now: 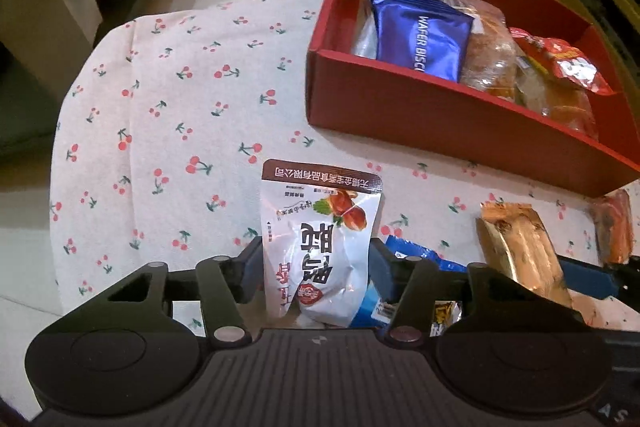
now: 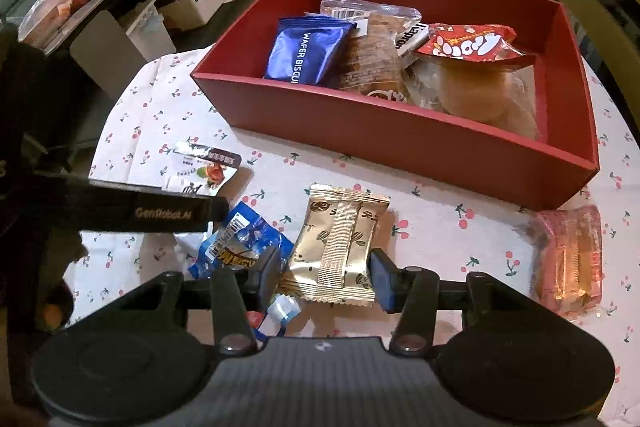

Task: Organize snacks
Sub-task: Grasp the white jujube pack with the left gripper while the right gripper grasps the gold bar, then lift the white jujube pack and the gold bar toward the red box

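A white snack pouch [image 1: 320, 227] with brown trim lies on the cherry-print cloth. My left gripper [image 1: 316, 263] has both pads against the pouch's sides. From the right wrist view the same pouch [image 2: 208, 171] sits partly hidden under the left gripper's black finger [image 2: 160, 213]. My right gripper [image 2: 326, 273] is shut on a gold snack packet [image 2: 340, 243], which also shows tilted at the right of the left wrist view as the gold packet [image 1: 520, 251]. The red box [image 2: 360, 131] behind holds a blue wafer pack [image 2: 308, 51], bread and a red packet.
A blue crinkled packet [image 2: 240, 239] lies between the two grippers. A pink-orange wrapped snack [image 2: 568, 259] rests at the right by the red box [image 1: 440, 123]. The table edge curves away at the left, with cardboard boxes and shelves on the floor beyond.
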`<state>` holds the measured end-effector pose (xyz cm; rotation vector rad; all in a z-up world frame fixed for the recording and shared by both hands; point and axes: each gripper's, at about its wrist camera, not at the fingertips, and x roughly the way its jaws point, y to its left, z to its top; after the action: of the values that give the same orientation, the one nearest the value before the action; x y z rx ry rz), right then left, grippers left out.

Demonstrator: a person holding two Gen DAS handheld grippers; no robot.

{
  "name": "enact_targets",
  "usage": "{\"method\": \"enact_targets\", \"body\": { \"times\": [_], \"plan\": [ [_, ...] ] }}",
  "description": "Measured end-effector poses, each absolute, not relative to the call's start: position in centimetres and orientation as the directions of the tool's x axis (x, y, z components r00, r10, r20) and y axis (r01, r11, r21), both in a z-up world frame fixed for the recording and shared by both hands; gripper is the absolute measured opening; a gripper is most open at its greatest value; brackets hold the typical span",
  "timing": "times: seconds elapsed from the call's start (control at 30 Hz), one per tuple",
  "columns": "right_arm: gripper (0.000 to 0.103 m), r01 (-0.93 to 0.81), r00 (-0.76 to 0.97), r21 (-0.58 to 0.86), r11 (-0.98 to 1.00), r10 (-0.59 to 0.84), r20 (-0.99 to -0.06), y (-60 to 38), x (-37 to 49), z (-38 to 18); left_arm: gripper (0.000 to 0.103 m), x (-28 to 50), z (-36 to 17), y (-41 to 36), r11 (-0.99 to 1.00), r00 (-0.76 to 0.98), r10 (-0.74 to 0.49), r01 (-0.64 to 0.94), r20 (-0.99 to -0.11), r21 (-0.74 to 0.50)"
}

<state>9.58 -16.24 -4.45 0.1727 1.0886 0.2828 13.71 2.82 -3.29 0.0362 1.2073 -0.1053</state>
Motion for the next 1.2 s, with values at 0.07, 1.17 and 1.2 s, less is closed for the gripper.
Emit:
{"method": "enact_targets", "body": {
  "times": [0.07,1.17,1.2],
  "plan": [
    [0.055,-0.143,0.435,0.275,0.951,0.310,-0.845,-16.3,9.5,-4.4,0.061,13.4,-3.2,2.7,0.994,0.356,-0.061,0.103,-0.932,-0.026],
    [0.055,-0.139,0.515,0.267,0.954,0.300,-0.803,-17.6,8.9,-2.1,0.061,11.4,0.7,0.6,0.985,0.447,-0.156,0.138,-0.881,-0.105],
    [0.055,-0.138,0.516,0.263,0.955,0.296,-0.804,-17.6,8.9,-2.1,0.061,11.4,0.7,0.6,0.985,0.448,-0.155,0.138,-0.880,-0.103]
  ]
}}
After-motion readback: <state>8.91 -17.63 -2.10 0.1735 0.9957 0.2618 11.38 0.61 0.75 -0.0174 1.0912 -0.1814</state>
